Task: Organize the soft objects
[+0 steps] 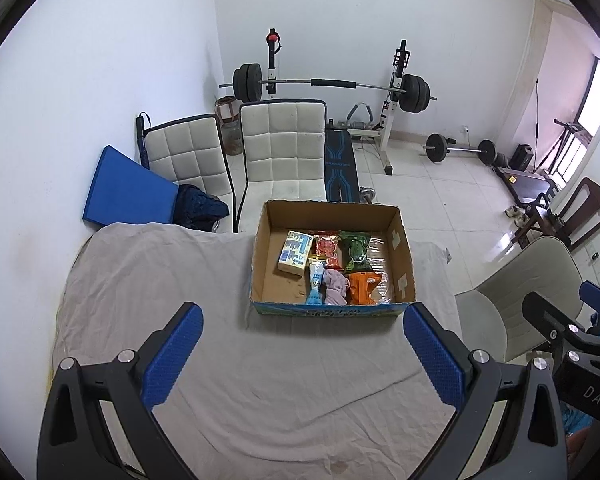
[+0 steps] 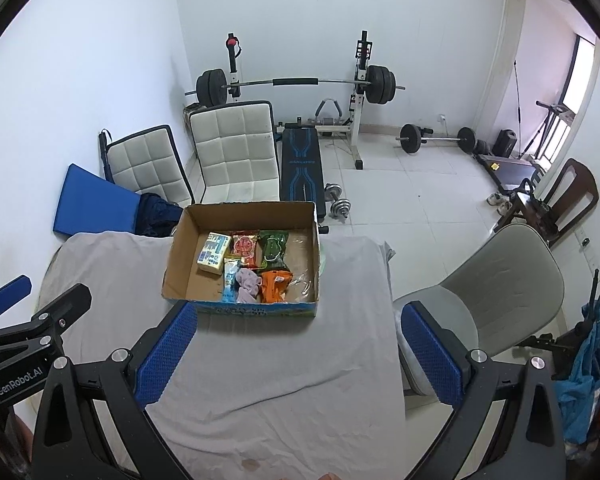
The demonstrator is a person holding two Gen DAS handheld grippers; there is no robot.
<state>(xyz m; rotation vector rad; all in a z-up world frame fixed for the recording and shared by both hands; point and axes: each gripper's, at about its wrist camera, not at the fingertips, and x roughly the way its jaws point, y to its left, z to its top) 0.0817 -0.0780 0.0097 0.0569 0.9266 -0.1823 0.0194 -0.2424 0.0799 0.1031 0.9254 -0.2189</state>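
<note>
I hold my left claw [image 1: 303, 350] above the near part of the bench [image 1: 148, 280], tilted down and forward, its blue pads [image 1: 174, 354] spread wide with nothing between them. My right claw [image 2: 298, 350] hangs beside it at much the same height and tilt, likewise released and empty, its right pad [image 2: 430, 354] out past the bench edge over a grey chair [image 2: 496, 280]. From the right wrist view the left claw shows at the left border; from the left wrist view the right claw shows at the right border, so the two sit side by side, apart.

The soft things lie ahead of both claws in an open cardboard box [image 1: 260, 256] standing on the wrinkled grey cloth [image 1: 260, 400] that covers the bench. Inside, along the far side, are a yellow pack with blue print [image 1: 295, 254], a red snack packet [image 1: 327, 249] and a green packet [image 1: 355, 255]. Nearer to me lie a light-blue tube-shaped pack [image 1: 315, 283], a crumpled lilac cloth [image 1: 335, 286] and an orange packet [image 1: 364, 287], all touching one another. Clear plastic [image 1: 382, 268] lines the right part of the box floor; the left part is bare cardboard.

Beyond the bench stand two white quilted chairs [image 1: 284, 148] and a barbell rack [image 1: 332, 86].
</note>
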